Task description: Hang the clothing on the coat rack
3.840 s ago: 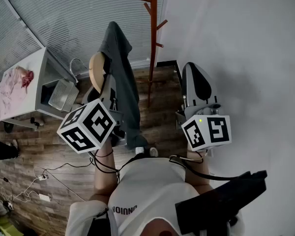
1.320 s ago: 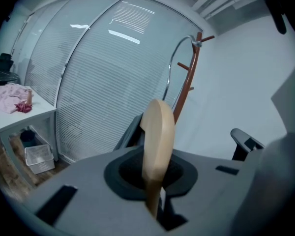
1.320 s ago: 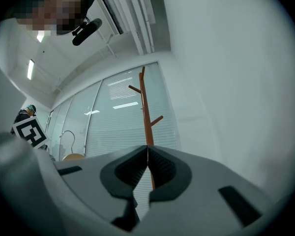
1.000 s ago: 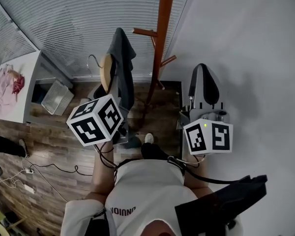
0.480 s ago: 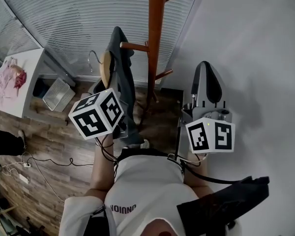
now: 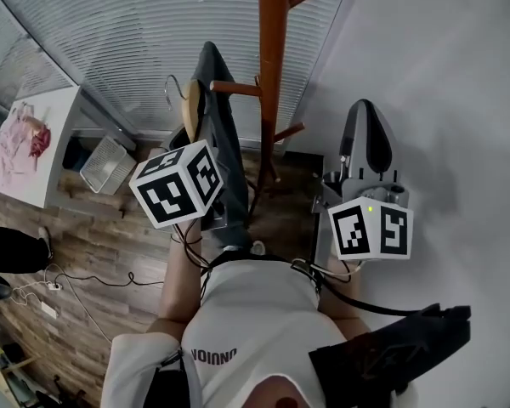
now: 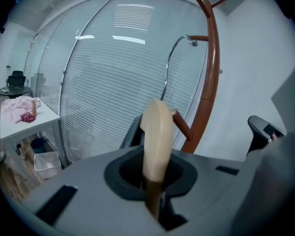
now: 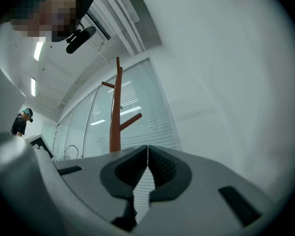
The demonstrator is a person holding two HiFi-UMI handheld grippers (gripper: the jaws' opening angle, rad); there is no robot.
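Standing before a curved sweep of pale blinds, with a plain white wall to the right and plank floor below. Facing the red-brown coat rack, close ahead in the corner. Holding the dark grey clothing up just left of the rack's post, level with a side peg; cannot tell whether cloth and peg touch. Passing over a white table with a pink cloth and a wire basket, well off to the left. Pinching the lower end of the wooden hanger under the clothing in the left gripper, fingers clamped on the wood. Raising the right gripper right of the post, fingers pressed together on nothing. Pointing the hanger's metal hook upward, near an upper peg.
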